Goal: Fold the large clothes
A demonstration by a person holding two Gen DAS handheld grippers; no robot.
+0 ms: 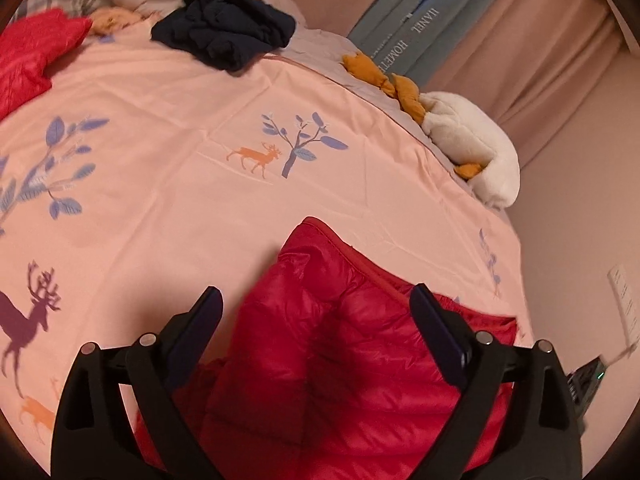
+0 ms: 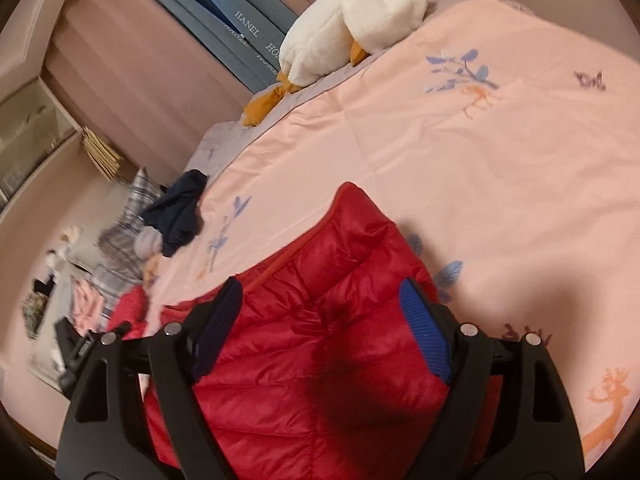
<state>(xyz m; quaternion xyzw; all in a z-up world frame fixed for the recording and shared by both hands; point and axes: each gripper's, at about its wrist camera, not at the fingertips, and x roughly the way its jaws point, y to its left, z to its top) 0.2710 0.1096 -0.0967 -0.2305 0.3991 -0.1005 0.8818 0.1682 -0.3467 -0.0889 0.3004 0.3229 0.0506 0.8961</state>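
Observation:
A red quilted down jacket (image 1: 340, 344) lies folded on the pink bed cover (image 1: 180, 140) near the bed's edge. My left gripper (image 1: 316, 300) hangs just above it, its jaws wide apart, and the pads do not press the fabric. In the right wrist view the same red jacket (image 2: 320, 340) fills the lower middle. My right gripper (image 2: 320, 292) is open over it too, blue pads (image 2: 424, 328) clear of the cloth. Another red garment (image 1: 28, 56) lies at the far left of the bed.
A crumpled dark navy garment (image 1: 224, 24) sits at the bed's far side. A white plush goose (image 2: 356, 12) with orange feet lies along the bed edge by grey curtains (image 1: 424, 24). Plaid pillows (image 2: 120, 236) and clutter fill the left of the right wrist view.

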